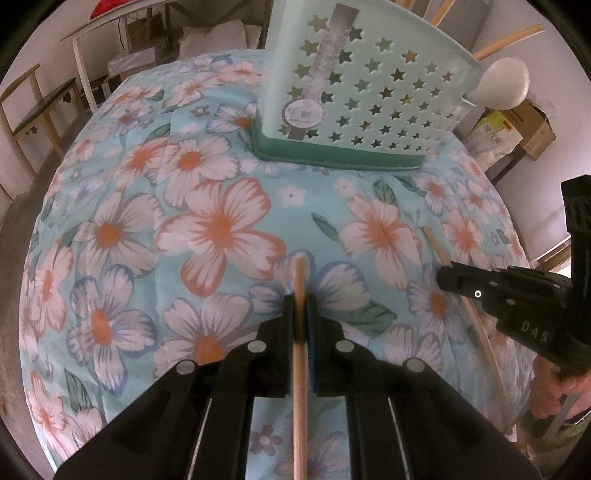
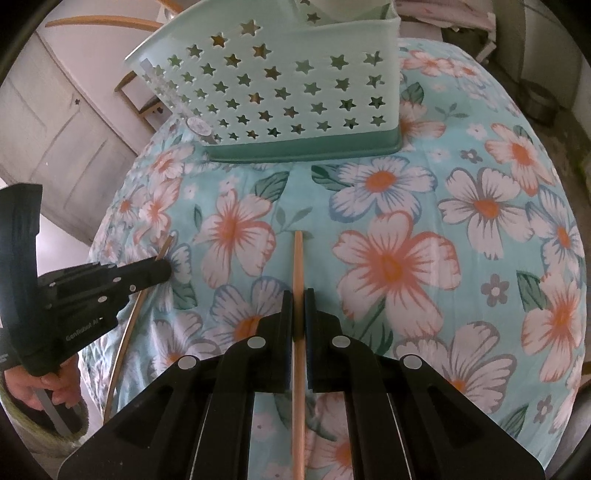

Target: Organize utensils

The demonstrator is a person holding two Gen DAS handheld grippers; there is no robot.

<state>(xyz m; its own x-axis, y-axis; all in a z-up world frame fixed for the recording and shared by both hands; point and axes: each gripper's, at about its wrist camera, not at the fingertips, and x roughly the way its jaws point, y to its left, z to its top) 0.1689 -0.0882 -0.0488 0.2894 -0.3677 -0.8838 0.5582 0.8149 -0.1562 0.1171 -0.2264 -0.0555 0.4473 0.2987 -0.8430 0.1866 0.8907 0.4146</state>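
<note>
In the left wrist view my left gripper (image 1: 300, 300) is shut on a thin wooden chopstick (image 1: 298, 273) whose tip pokes out ahead of the fingers, over the floral tablecloth (image 1: 221, 229). My right gripper (image 2: 297, 296) is likewise shut on a second wooden chopstick (image 2: 297, 254). Each gripper shows in the other's view: the right gripper (image 1: 448, 277) at the right with its chopstick (image 1: 480, 332), the left gripper (image 2: 164, 268) at the left with its chopstick (image 2: 127, 332). A mint-green utensil basket (image 1: 369, 103) with star-shaped holes stands beyond both, also seen as the basket (image 2: 288, 92).
A white spoon (image 1: 504, 83) and wooden handles (image 1: 509, 38) stick out of the basket. A person's hands (image 1: 565, 384) (image 2: 33, 387) grip the handles. Chairs and a white table (image 1: 85, 33) stand past the table's far left edge, cardboard boxes (image 1: 517, 125) at the right.
</note>
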